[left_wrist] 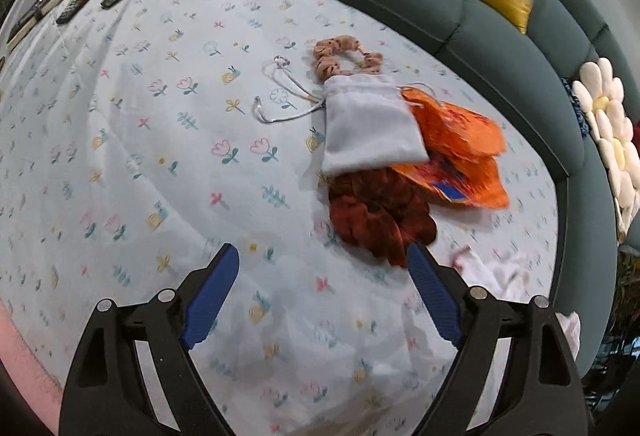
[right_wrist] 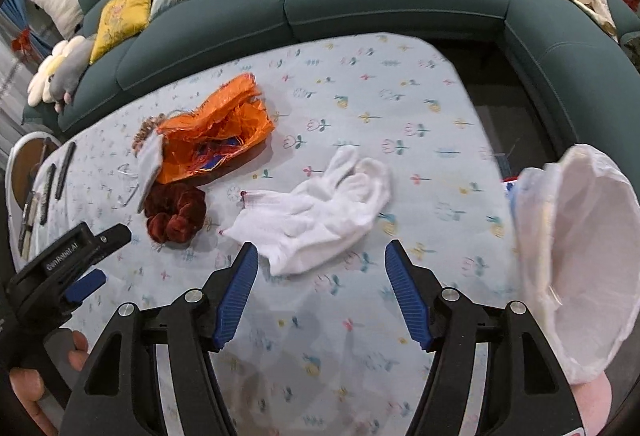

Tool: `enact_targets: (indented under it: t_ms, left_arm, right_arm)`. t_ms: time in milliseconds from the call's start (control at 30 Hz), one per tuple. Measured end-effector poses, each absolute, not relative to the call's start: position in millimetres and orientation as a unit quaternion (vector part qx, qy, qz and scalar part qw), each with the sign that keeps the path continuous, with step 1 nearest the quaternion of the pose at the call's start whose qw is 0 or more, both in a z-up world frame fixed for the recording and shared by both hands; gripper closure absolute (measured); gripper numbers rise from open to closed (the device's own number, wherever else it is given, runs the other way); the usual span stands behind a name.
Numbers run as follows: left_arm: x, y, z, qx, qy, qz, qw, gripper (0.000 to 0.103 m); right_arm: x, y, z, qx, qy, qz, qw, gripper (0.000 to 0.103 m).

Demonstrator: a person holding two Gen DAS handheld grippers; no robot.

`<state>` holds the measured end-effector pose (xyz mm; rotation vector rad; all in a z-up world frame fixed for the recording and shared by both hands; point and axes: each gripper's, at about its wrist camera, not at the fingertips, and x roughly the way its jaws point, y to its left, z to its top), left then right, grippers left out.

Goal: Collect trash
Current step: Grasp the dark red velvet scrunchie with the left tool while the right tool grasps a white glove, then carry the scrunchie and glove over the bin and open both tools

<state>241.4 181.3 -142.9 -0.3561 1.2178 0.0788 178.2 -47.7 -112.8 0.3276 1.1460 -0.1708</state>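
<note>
Orange wrapper (right_wrist: 216, 132), crumpled and torn-edged with blue print, lies toward the surface's (right_wrist: 400, 84) sofa-side edge, partly under a pale grey drawstring pouch (left_wrist: 368, 124). Dark red velvet scrunchie (right_wrist: 174, 214) just beside it. White gloves (right_wrist: 320, 208), limp and rumpled, mid-surface. Left gripper (left_wrist: 324, 290): fingers spread wide, nothing between them. Right gripper (right_wrist: 320, 288): fingers apart, empty, poised near the gloves.

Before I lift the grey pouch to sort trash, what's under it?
The grey drawstring pouch overlaps an orange wrapper, a dark red scrunchie and a tan scrunchie. Anything else beneath is hidden.
</note>
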Motion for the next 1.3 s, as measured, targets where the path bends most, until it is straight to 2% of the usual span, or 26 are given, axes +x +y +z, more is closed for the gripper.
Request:
enact_targets:
  t_ms: [167,233,333,467,567,600,633,667,700,767,800,1000,1300]
  left_arm:
    - [268,176,-163,-0.165,0.585,0.035,0.793,0.023]
    - [274,172,-170,-0.158,0.591,0.034,0.790,0.034]
    - [281,167,-181,-0.152,0.603,0.022,0.783,0.045]
    - [279,163,-182,-0.139,0.593,0.018,0.793,0.046]
    - [275,156,-180,-0.115,0.585,0.009,0.802,0.064]
    - [275,154,-180,-0.111,0.585,0.005,0.803,0.075]
    - [274,151,-180,-0.108,0.585,-0.001,0.804,0.083]
    - [272,149,-181,-0.106,0.586,-0.006,0.803,0.085]
    - [270,147,-181,-0.106,0.586,-0.009,0.803,0.087]
    - [265,146,-181,-0.111,0.588,-0.014,0.801,0.090]
    - [264,146,-181,-0.113,0.590,-0.015,0.800,0.090]
    - [232,140,-169,-0.107,0.590,-0.032,0.800,0.091]
    - [204,107,-128,-0.086,0.569,-0.071,0.815,0.091]
  right_arm:
    - [201,-46,-136,0.159,0.556,-0.091,0.810,0.039]
    - [207,-47,-145,0.161,0.563,-0.096,0.805,0.039]
    - [213,-50,-158,0.164,0.571,-0.104,0.797,0.039]
    - [214,-53,-176,0.177,0.588,-0.110,0.782,0.041]
    - [210,-54,-180,0.174,0.583,-0.114,0.785,0.047]
    - [210,-53,-179,0.167,0.582,-0.116,0.787,0.049]
    - [209,-52,-179,0.158,0.584,-0.118,0.788,0.056]
    - [208,-51,-179,0.151,0.585,-0.119,0.788,0.065]
    - [206,-50,-179,0.150,0.586,-0.114,0.788,0.070]
    - [203,-53,-179,0.159,0.590,-0.106,0.784,0.089]
    - [200,-54,-179,0.164,0.592,-0.102,0.782,0.091]
    - [181,-58,-164,0.179,0.586,-0.090,0.785,0.093]
    - [147,-75,-109,0.201,0.537,-0.086,0.815,0.094]
